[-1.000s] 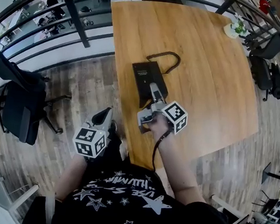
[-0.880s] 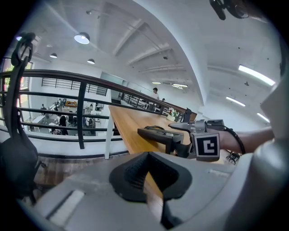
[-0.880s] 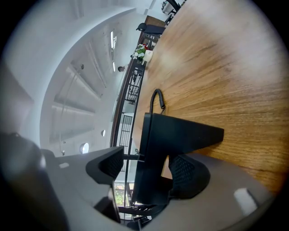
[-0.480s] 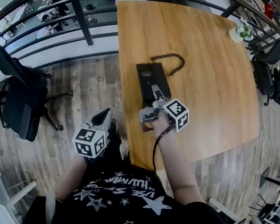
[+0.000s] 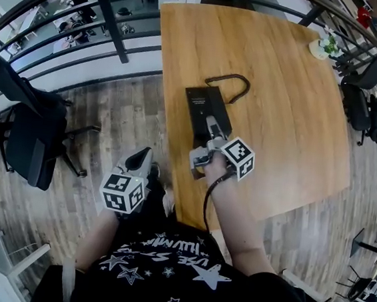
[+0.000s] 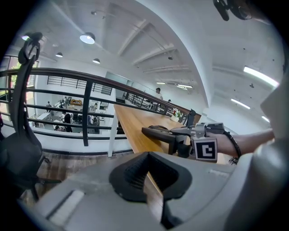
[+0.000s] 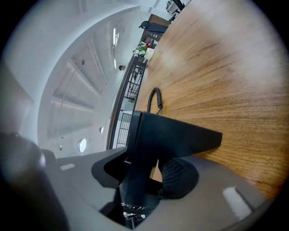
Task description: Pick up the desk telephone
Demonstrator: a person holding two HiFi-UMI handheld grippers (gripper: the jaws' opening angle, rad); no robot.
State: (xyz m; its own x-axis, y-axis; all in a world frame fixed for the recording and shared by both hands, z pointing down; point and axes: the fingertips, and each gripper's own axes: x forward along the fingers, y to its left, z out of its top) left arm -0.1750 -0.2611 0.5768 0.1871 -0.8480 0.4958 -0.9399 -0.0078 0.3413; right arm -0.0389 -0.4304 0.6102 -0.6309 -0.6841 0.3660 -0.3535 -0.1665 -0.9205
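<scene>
Black and featureless from above, the phone (image 5: 208,112) lies on the table (image 5: 282,90) near its left edge. Its near end is hidden under the right gripper (image 5: 211,130), and no keys or handset can be made out. The right gripper's own view shows only the phone's near edge and underside, with the cord (image 5: 232,81) half hidden behind it. That gripper's jaws are closing on this end, and both pads are already against it. The left gripper (image 5: 141,159) hangs off the table over the floor (image 5: 111,119), jaws together and holding nothing. From there the phone shows side-on, partly behind the right gripper. A second ago the right jaws stood wider around the phone. The phone and the left gripper have not shifted.
</scene>
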